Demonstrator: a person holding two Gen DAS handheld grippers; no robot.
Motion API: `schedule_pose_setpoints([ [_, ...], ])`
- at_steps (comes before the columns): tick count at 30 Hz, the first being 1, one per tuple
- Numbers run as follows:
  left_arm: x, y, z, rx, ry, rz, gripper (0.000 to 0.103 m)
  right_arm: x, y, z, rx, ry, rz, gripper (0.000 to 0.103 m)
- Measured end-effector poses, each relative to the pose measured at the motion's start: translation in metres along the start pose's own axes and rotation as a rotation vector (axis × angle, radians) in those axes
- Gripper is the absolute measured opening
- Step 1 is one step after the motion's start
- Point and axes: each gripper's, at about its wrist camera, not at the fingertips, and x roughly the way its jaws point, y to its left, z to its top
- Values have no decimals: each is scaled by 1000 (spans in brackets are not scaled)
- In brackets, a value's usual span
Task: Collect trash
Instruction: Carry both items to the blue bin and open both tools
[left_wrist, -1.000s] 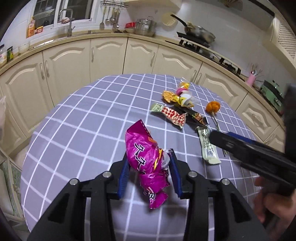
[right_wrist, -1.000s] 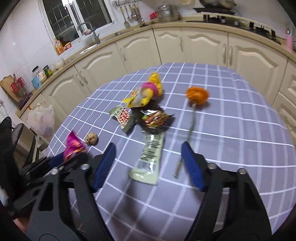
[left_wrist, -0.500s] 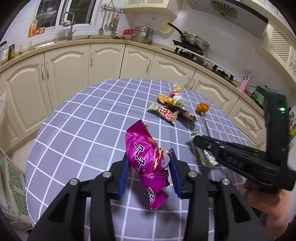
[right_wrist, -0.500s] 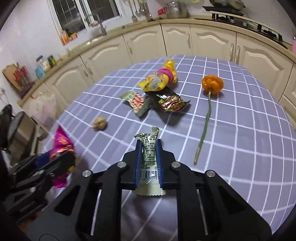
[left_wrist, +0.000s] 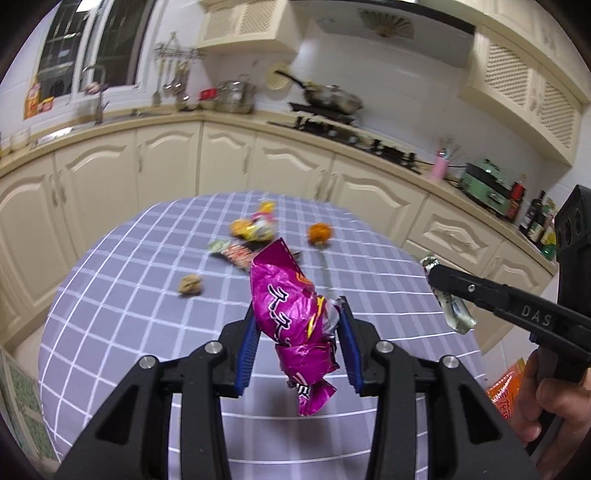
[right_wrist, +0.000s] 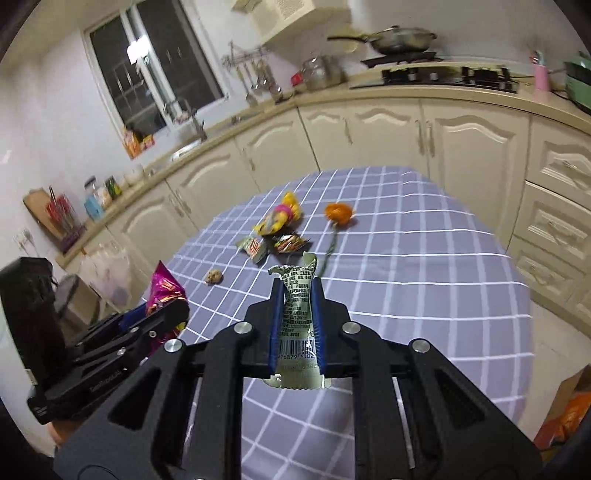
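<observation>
While left gripper pinches magenta bag, right gripper pinches green wrapper.

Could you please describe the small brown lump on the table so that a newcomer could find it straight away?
Start at the round table with the purple checked cloth. The walnut-like lump lies alone on its left part, apart from the wrapper pile. Unlike the flat, shiny wrappers, it is rounded, wrinkled and dull tan.

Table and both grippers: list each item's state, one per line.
left gripper: shut on the magenta wrapper, lifted.
right gripper: shut on the green wrapper, lifted.
walnut: lying on the tablecloth.
orange flower: lying flat.
yellow wrapper: crumpled, on the tablecloth.
</observation>
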Motion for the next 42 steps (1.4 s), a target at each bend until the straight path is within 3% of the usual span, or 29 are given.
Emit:
schedule_pose_setpoints([
  [10, -7, -93, 6, 152, -37, -124, 39, -91, -74, -7, 118, -137, -119, 15],
  [18, 5, -195, -21, 290, 14, -313, 39, -172, -154, -53, 253, -185, -324, 15],
  [26, 40, -302, -98, 444, 194, -513, 39, -228, -241, -142, 483, -138, -513, 15],
  [32, 85, -348, -158, 515, 356, -555, 39, -225, -289, -198, 615, -71, -552, 15],
  [42, 168, -387, -244, 583, 609, -572, 39, -199, -336, -254, 769, 18, -540, 15],
])
